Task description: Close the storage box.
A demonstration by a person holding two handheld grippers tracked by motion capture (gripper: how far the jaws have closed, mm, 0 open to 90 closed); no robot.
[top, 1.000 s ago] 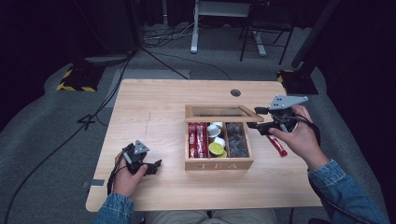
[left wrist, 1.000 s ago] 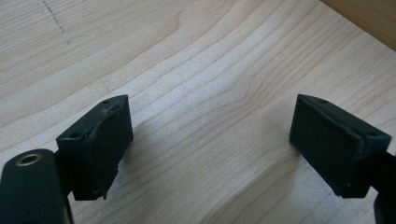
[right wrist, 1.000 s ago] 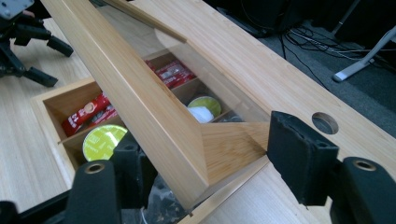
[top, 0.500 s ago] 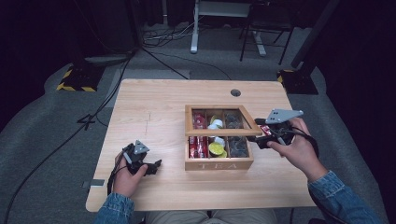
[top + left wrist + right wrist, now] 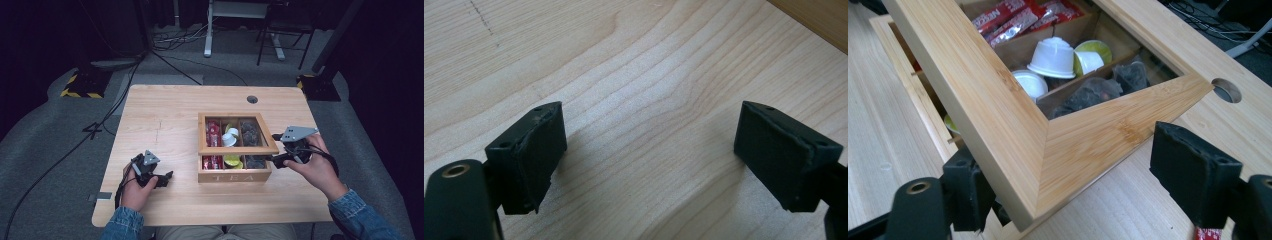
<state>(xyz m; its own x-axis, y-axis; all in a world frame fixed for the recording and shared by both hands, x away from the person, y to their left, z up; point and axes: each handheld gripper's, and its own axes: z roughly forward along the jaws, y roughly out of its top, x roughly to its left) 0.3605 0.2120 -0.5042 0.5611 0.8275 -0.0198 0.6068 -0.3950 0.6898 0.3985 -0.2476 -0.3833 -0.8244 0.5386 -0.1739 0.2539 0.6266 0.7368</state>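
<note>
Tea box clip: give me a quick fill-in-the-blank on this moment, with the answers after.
1. The word printed on the front of the wooden box is ____.
2. The box's framed lid is partly ____, its corner between the right hand-held gripper's jaws.
3. The left hand-held gripper holds ____, jaws apart over the table.
4. The sachets in the box are ____ in colour.

Missing words: TEA; raised; nothing; red

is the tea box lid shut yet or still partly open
Partly open. The lid sits tilted above the tea box, its corner between the right gripper jaws, with capsules visible beneath its frame.
</note>
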